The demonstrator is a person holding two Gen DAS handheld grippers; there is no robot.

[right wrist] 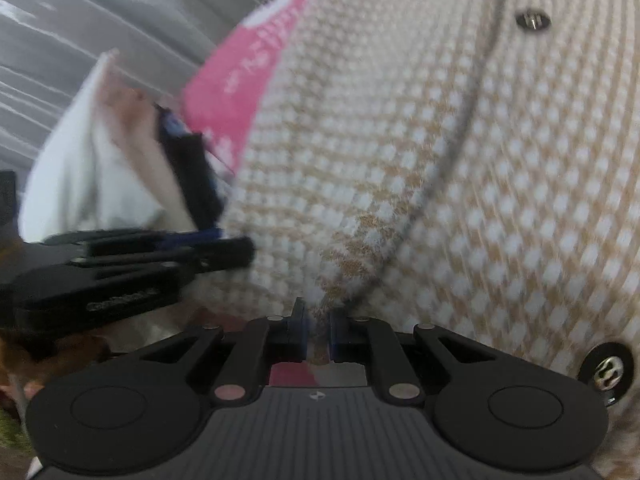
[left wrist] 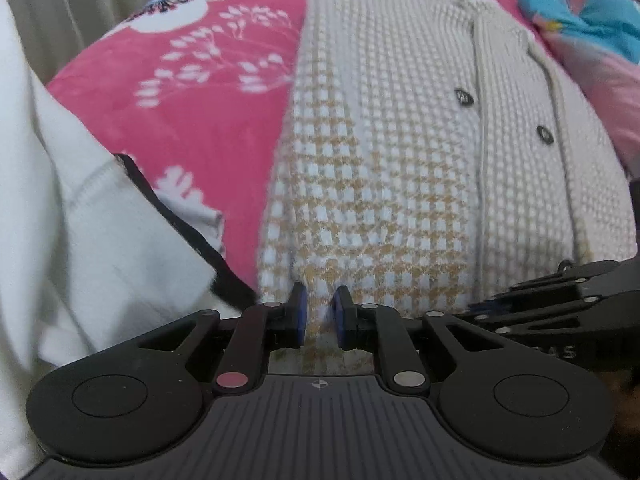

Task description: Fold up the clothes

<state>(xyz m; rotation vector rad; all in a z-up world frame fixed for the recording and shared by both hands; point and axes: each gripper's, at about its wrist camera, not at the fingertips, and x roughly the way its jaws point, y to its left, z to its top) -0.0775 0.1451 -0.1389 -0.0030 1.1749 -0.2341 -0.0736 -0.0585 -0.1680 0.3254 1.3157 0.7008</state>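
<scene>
A cream and tan waffle-knit cardigan [left wrist: 400,128] with dark buttons [left wrist: 464,97] lies on a pink floral bedspread [left wrist: 180,92]. My left gripper [left wrist: 319,312] is shut on the cardigan's near hem, with knit fabric pinched between the blue pads. My right gripper [right wrist: 318,330] is shut on the same hem further right, next to the button placket; the cardigan [right wrist: 460,160] fills its view. The right gripper also shows at the right edge of the left wrist view [left wrist: 560,304], and the left gripper at the left of the right wrist view [right wrist: 168,252].
A white garment [left wrist: 60,220] with a black trim lies left of the cardigan. Blue and pink fabric [left wrist: 592,28] sits at the far right. A pale curtain [right wrist: 100,40] hangs behind the bed.
</scene>
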